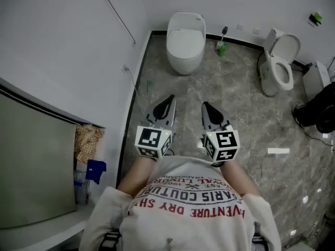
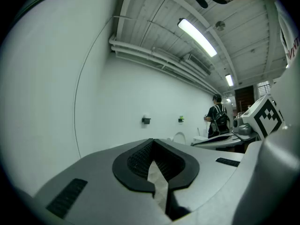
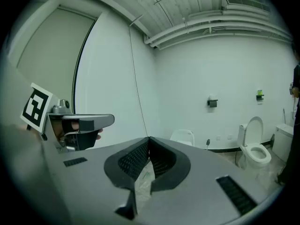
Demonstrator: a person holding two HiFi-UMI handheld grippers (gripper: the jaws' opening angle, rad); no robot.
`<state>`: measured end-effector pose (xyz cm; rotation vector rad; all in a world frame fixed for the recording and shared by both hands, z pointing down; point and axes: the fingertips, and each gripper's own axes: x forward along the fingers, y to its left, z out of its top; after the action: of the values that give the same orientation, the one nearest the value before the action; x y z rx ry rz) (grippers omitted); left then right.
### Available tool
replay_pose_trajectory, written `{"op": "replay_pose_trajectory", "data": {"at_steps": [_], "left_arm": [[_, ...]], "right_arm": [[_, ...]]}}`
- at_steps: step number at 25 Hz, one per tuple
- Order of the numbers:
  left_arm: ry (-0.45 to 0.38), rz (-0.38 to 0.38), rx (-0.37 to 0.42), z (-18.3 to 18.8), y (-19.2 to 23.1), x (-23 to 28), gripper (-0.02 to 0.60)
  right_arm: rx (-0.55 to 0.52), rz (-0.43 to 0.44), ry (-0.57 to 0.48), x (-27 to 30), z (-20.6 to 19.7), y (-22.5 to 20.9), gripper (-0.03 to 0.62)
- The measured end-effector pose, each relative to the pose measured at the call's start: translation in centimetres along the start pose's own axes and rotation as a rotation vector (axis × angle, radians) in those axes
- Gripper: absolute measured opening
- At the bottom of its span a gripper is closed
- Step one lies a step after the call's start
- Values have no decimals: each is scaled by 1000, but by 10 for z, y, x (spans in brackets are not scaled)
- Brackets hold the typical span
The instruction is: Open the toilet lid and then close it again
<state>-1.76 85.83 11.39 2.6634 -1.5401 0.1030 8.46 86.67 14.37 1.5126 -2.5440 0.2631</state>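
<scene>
- My left gripper (image 1: 168,101) sits at lower centre of the head view, clenched tight with nothing between its jaws.
- My right gripper (image 1: 207,107) is just beside it, also clenched and empty. Both point toward the top of the frame.
- The white toilet (image 1: 183,56) stands at upper centre against the wall with its lid (image 1: 186,22) down, well apart from both grippers.
- A second toilet (image 1: 279,64) at upper right has its lid raised.
- A green bottle (image 1: 222,49) stands on the marbled floor (image 1: 230,98) between the two toilets.
</scene>
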Motion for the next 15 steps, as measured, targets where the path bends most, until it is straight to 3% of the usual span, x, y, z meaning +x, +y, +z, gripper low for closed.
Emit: {"op": "replay_pose_trajectory", "data": {"at_steps": [15], "left_arm": [[42,-8,-8,-17,-13,27,8]], "right_arm": [[43,20,-4,5,-11,-27,14]]}}
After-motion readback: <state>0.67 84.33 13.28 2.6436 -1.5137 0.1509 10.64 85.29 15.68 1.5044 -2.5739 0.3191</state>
